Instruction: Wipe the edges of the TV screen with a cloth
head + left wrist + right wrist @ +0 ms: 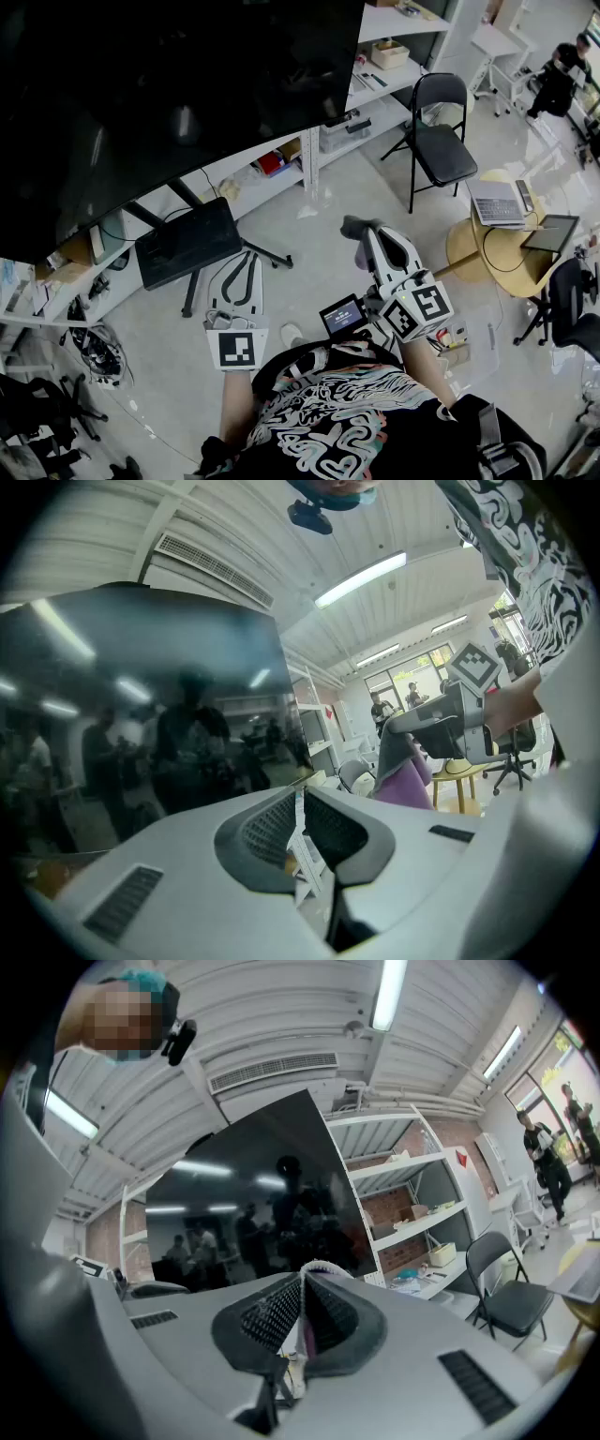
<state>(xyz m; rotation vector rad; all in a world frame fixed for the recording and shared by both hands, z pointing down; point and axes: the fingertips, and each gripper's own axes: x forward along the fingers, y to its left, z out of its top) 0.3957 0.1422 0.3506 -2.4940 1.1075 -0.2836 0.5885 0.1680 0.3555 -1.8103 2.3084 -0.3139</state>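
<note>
The big black TV screen (169, 103) fills the upper left of the head view, and its lower edge slants above the shelves. My right gripper (370, 239) is shut on a grey and purple cloth (357, 226), held out below the screen's lower right corner and apart from it. In the right gripper view a thin strip of cloth (312, 1267) shows between the closed pads, with the TV screen (253, 1194) ahead. My left gripper (246, 259) is shut on nothing, lower and to the left. In its own view it faces the TV screen (141, 714), with the cloth (412, 782) to the right.
White shelves (375, 84) with boxes run behind and under the TV. A black case (187, 242) rests on the stand's legs. A black folding chair (439, 141), a round wooden table (478, 258) with a laptop and an office chair (572, 309) stand to the right. A person (558, 80) is far right.
</note>
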